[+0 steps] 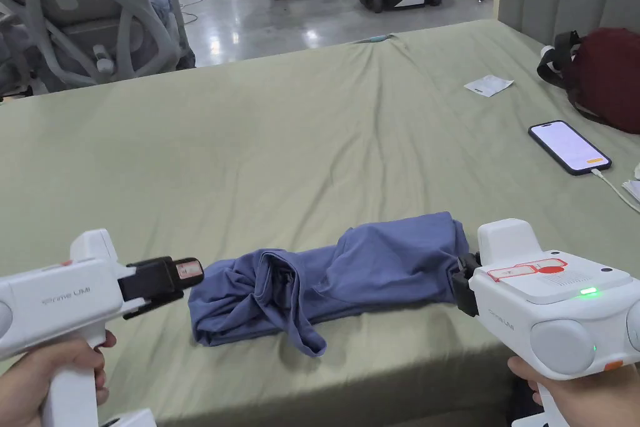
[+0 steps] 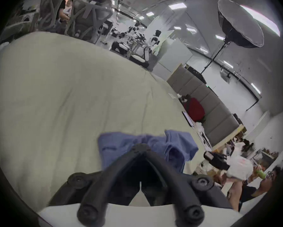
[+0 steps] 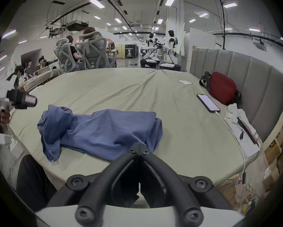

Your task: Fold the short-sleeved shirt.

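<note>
- Item: blue short-sleeved shirt, bunched in a long roll near the front edge of the green bed sheet
- Right gripper: jaws closed together at the shirt's right end; whether cloth is pinched we cannot tell
- Left gripper: clenched, empty, held level just beside the shirt's left end
- Step, as we judge it: spread the shirt flat first; we take two corners, lift and pull outward evenly

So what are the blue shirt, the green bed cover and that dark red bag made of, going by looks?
Blue shirt: soft matte fabric, likely cotton knit; it slumps in loose folds. Green bed cover: thin matte woven cloth, probably cotton, with fine creases running across it. Dark red bag: smooth fabric, perhaps nylon or canvas, holding a padded shape, with black straps; the weave is too far off to tell.
</note>
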